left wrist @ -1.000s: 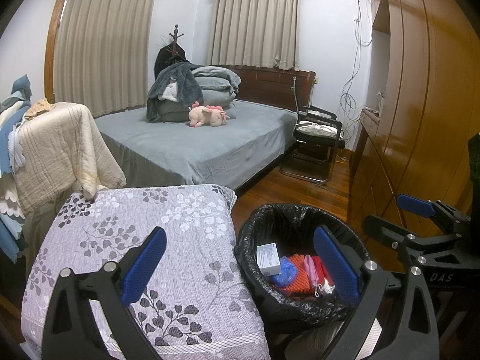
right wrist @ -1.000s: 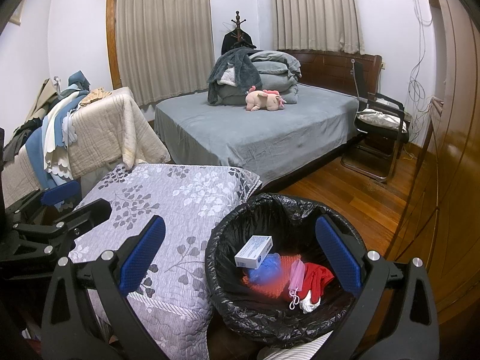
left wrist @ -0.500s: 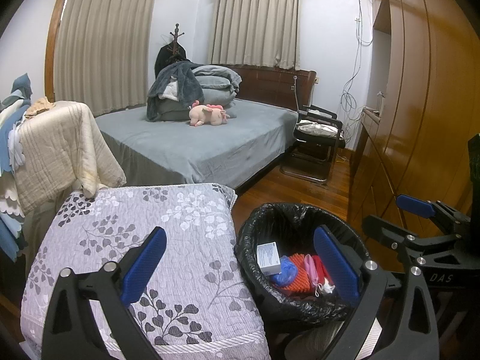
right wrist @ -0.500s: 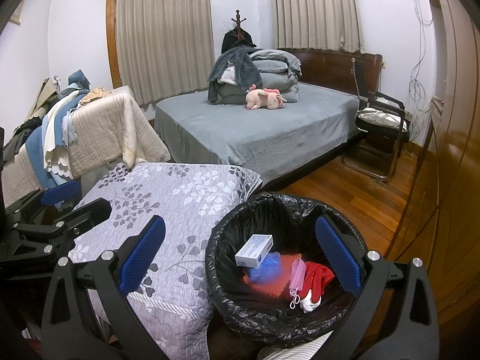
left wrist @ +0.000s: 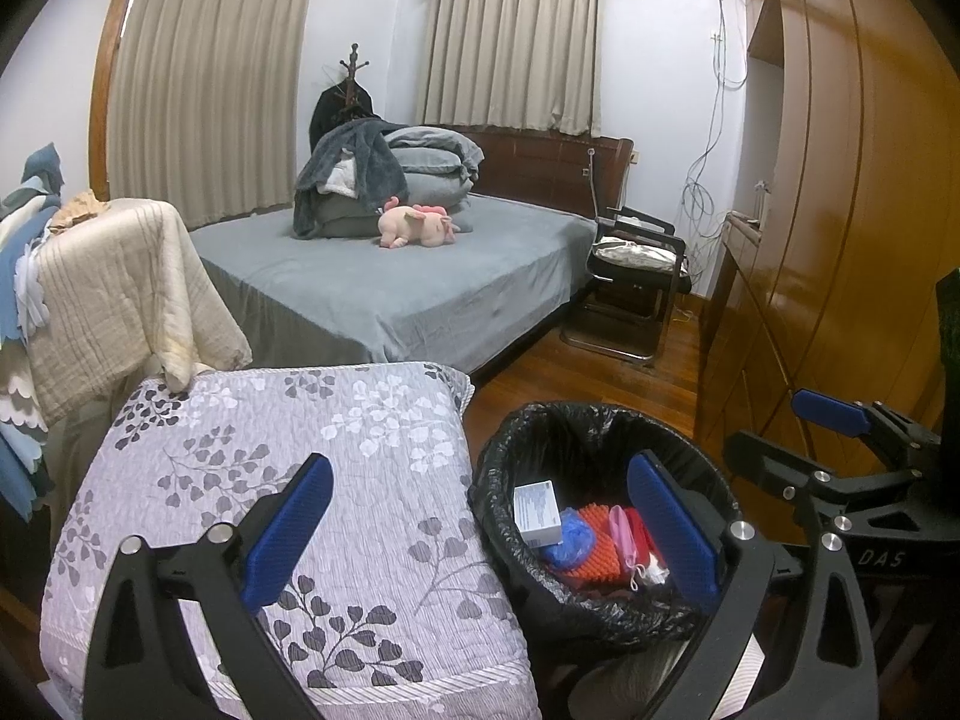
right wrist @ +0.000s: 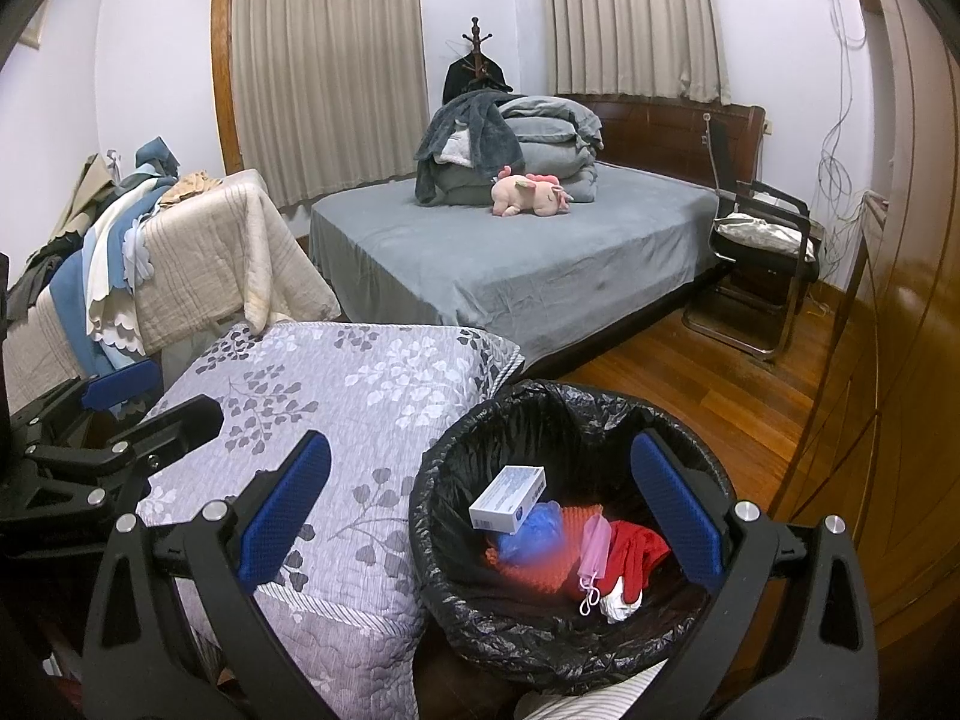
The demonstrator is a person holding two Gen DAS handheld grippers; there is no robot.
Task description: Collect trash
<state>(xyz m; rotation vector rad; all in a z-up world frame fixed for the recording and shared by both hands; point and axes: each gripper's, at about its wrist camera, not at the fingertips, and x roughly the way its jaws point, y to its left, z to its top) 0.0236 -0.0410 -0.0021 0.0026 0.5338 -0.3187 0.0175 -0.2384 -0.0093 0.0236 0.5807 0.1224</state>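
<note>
A bin lined with a black bag (left wrist: 516,462) (right wrist: 462,456) stands on the wooden floor beside a floral quilted surface (left wrist: 252,450) (right wrist: 336,384). Inside lie a white box (left wrist: 536,513) (right wrist: 507,498), a blue wad (left wrist: 573,537) (right wrist: 534,525), an orange ridged piece (left wrist: 600,552) (right wrist: 558,564), a pink face mask (left wrist: 621,534) (right wrist: 591,546) and red cloth (right wrist: 636,552). My left gripper (left wrist: 480,528) hangs open over the quilt's edge and the bin, holding nothing. My right gripper (right wrist: 480,522) is open above the bin, also holding nothing. Each gripper shows at the edge of the other's view.
A grey bed (left wrist: 408,276) with folded bedding and a pink plush toy (left wrist: 417,228) lies beyond. A black chair (left wrist: 636,276) stands by the bed. Wooden wardrobe doors (left wrist: 840,210) run along the right. Draped blankets and clothes (right wrist: 180,258) pile up at the left.
</note>
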